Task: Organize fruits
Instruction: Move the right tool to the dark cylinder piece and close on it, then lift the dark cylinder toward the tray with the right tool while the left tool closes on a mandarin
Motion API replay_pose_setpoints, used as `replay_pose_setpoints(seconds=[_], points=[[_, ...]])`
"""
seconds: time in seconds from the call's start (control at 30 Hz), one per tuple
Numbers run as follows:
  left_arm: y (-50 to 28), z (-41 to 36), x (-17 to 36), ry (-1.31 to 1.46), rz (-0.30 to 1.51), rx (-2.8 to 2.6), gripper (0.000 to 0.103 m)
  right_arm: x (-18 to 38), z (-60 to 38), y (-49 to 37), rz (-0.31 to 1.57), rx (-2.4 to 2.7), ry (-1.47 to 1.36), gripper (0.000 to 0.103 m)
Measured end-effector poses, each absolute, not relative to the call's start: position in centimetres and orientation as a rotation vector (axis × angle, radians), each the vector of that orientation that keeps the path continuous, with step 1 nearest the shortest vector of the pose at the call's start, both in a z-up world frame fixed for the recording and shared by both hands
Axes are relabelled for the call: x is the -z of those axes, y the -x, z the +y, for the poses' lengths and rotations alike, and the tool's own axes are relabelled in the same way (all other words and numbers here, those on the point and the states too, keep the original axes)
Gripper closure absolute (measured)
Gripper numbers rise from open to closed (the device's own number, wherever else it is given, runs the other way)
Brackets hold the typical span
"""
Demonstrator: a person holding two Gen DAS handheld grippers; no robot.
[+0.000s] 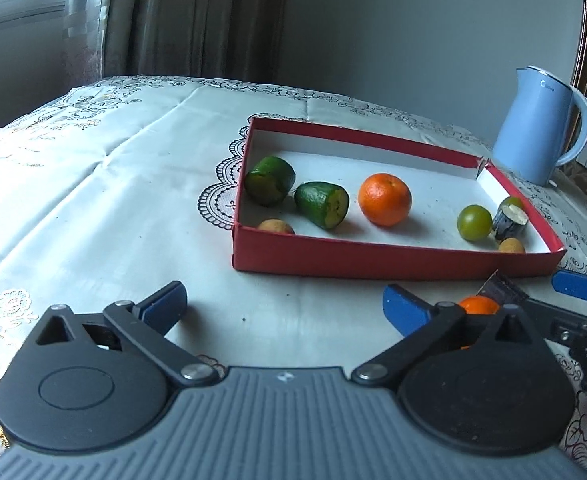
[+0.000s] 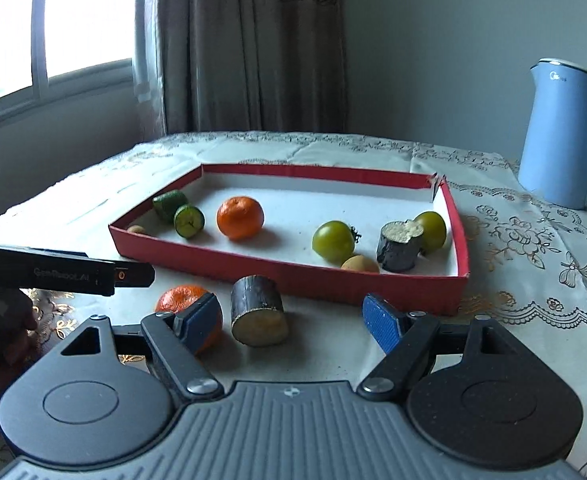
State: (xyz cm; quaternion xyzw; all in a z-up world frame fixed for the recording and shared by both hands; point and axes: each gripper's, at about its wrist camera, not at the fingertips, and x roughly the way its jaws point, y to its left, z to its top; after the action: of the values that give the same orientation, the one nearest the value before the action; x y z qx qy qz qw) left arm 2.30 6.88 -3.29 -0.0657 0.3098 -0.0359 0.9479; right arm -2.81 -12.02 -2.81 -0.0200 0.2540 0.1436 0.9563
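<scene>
A red box point(image 1: 373, 258) point(image 2: 293, 276) with a white inside holds two green cut pieces point(image 1: 321, 203), an orange point(image 1: 384, 199) point(image 2: 240, 217), green round fruits point(image 1: 474, 222) point(image 2: 332, 241), a dark cut piece point(image 2: 398, 246) and small tan fruits. On the cloth in front of the box lie a second orange point(image 2: 181, 300) point(image 1: 478, 305) and a dark cut piece point(image 2: 258, 310). My right gripper point(image 2: 293, 318) is open, its fingers on either side of that dark piece. My left gripper point(image 1: 283, 306) is open and empty over bare cloth.
A light blue kettle point(image 1: 537, 136) point(image 2: 563, 132) stands at the back right of the table. The embroidered tablecloth point(image 1: 93, 184) covers the table. Curtains and a window are behind. The left gripper's body point(image 2: 53, 272) reaches in at the left of the right wrist view.
</scene>
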Motion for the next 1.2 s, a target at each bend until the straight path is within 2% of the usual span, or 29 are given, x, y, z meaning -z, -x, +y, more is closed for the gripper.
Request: replay_pose_setpoints(seconds=[0.13, 0.43, 0.57, 0.73, 0.93, 1.2], points=[[-2.3, 7.0, 3.3, 0.142, 0.628, 0.075, 0.000, 2.9, -11.6, 2.1, 0.525, -0.285, 0.049, 0.028], [-2.3, 7.0, 3.3, 0.142, 0.629, 0.076, 0.000, 3.5, -10.3, 0.4, 0.587, -0.307, 0.070, 0.051], [-2.3, 7.0, 3.3, 0.143, 0.628, 0.076, 0.000, 3.8, -10.2, 0.5, 0.593, -0.325, 0.074, 0.069], [-1.6, 7.1, 3.1, 0.154, 0.615, 0.136, 0.000, 3.6, -11.1, 1.0, 0.557, -0.268, 0.059, 0.069], [1.2, 4.6, 1.8, 0.033, 0.523, 0.231, 0.000, 3.1, -12.3, 1.6, 0.514, -0.236, 0.028, 0.069], [0.6, 0.9, 1.8, -0.022, 0.561, 0.295, 0.000, 2.1, -13.8, 3.3, 0.411, -0.165, -0.026, 0.069]])
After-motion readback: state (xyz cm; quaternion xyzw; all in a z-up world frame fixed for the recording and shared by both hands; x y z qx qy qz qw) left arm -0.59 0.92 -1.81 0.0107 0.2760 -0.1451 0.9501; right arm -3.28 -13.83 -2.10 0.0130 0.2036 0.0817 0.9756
